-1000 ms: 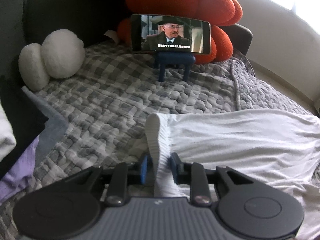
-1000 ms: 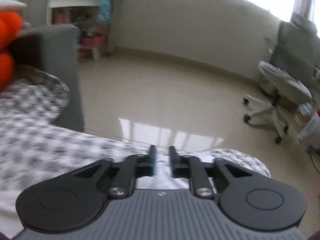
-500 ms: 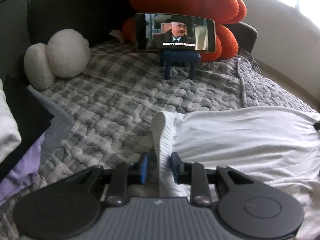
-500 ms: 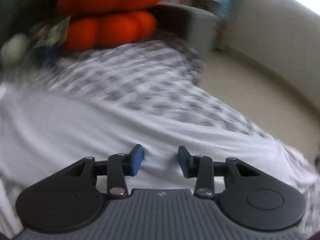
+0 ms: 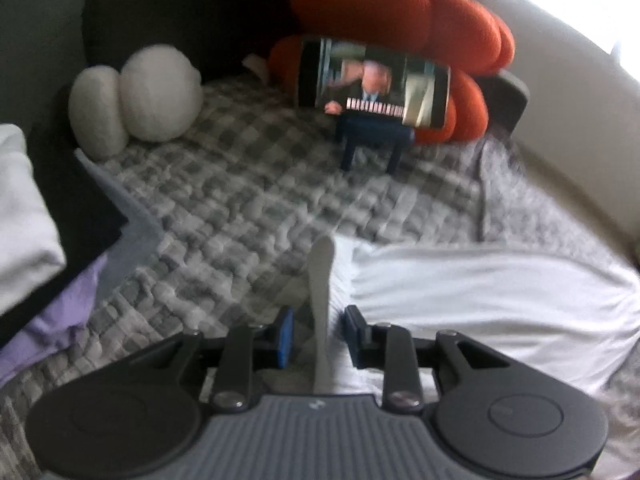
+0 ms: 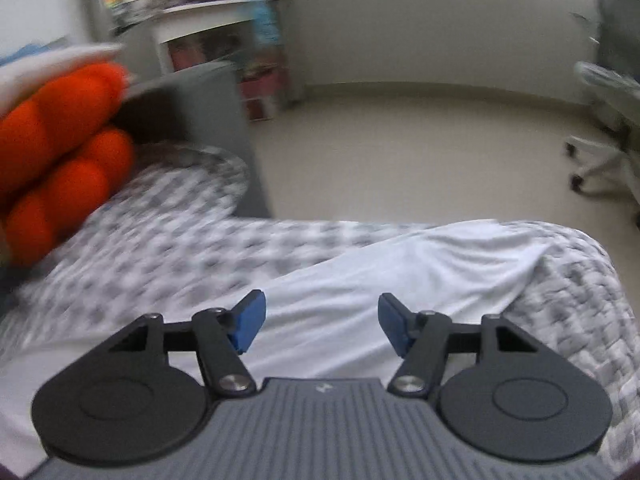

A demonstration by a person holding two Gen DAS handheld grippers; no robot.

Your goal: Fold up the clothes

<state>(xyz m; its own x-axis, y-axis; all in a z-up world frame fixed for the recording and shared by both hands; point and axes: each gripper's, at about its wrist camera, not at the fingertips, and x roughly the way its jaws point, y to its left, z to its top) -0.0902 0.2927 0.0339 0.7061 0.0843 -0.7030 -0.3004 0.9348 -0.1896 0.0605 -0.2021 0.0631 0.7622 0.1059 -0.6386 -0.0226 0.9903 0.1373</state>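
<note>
In the left wrist view, the left gripper (image 5: 318,334) sits at lower centre, its jaws narrow and opening slightly around an upright ridge of the soft white garment (image 5: 480,292), though neither pad visibly presses it; the garment spreads to the lower right over a puffy grey checked quilt (image 5: 240,200), with a phone (image 5: 374,82) on a small blue stand (image 5: 374,140) before an orange plush cushion (image 5: 420,20) at the top. In the right wrist view, the right gripper (image 6: 320,326) at lower centre has jaws wide and opening, nothing between them, above the smooth white garment (image 6: 400,268) on the quilt (image 6: 160,240), with pale floor (image 6: 400,152) beyond.
</note>
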